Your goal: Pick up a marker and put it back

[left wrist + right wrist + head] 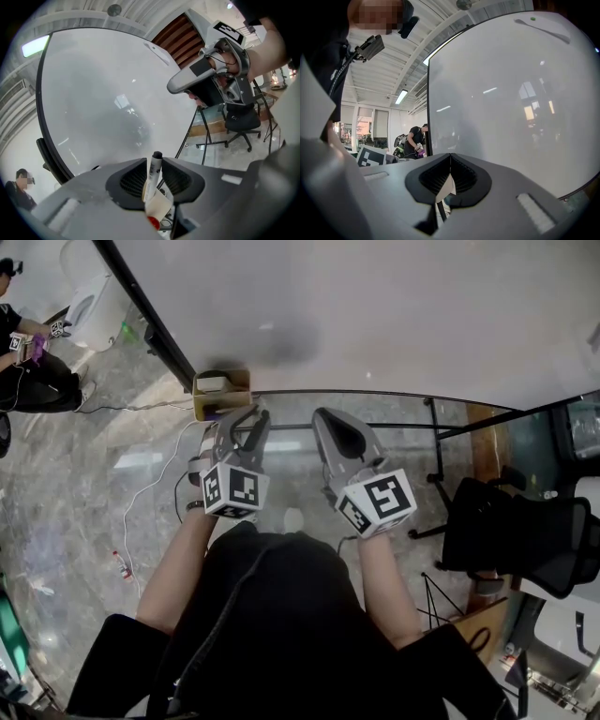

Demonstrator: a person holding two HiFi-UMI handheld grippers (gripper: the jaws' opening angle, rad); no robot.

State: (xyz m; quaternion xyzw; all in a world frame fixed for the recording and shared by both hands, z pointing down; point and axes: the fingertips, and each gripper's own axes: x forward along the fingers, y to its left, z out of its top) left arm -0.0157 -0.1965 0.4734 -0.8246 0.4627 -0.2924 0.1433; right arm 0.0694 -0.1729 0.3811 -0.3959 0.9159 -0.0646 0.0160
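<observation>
- marker (153,171): white barrel, black cap.
- whiteboard (375,306): white, black frame.
- left gripper (251,418): grey; its cube (234,491) has black-and-white squares.
- chair (525,540), 3 o'clock in head view: black.

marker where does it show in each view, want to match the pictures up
Head view: cannot be made out; the left gripper that holds it points at the whiteboard.
Left gripper view: low centre, the marker is gripped between the jaws, black cap up.
Right gripper view: not in it.
Shared landmark: the whiteboard, behind the jaws in all three views.
</observation>
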